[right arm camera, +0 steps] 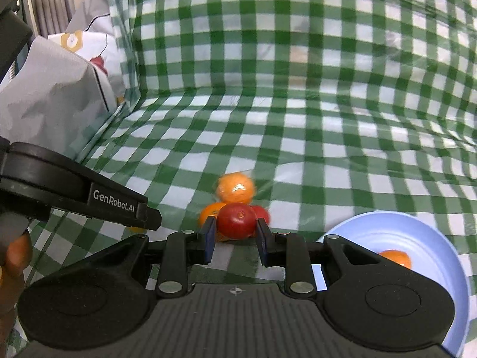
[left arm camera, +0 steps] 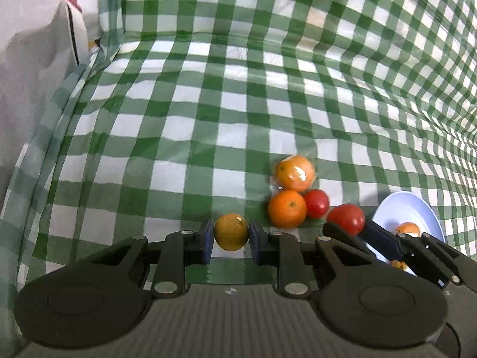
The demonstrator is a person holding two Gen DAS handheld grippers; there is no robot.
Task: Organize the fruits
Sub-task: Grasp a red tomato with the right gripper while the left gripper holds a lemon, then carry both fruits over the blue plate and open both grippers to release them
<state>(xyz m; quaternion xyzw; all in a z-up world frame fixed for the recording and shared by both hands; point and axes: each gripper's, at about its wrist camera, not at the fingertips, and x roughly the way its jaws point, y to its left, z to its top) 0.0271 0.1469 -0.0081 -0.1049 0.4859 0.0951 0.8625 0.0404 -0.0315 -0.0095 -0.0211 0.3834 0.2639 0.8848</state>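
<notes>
Biggest thing here is the green checked cloth (left arm camera: 184,125) – it covers the surface and runs up the back like a wall, with grey bedding (left arm camera: 32,68) bunched at its left edge. The cloth is shiny and wrinkled, so I'd guess round fruit rolls on it easily.

Next down is the blue plate (right arm camera: 396,229), just right of the fruit pile, with one orange (right arm camera: 395,259) already on it.

The left gripper (left arm camera: 231,236) is clenched on a yellowish orange (left arm camera: 231,235), left of the pile and well apart from the plate. The right gripper (right arm camera: 235,230) is clamped on a red tomato (right arm camera: 237,220), close to the plate.

Left in the pile: a wrapped orange (left arm camera: 295,172), a bare orange (left arm camera: 287,208) and a small tomato (left arm camera: 316,203), all touching.

Risk – both pieces are smooth and held only at their sides, so either could squirt out, hit the pile and scatter it. The two grippers are also close enough to bump.
</notes>
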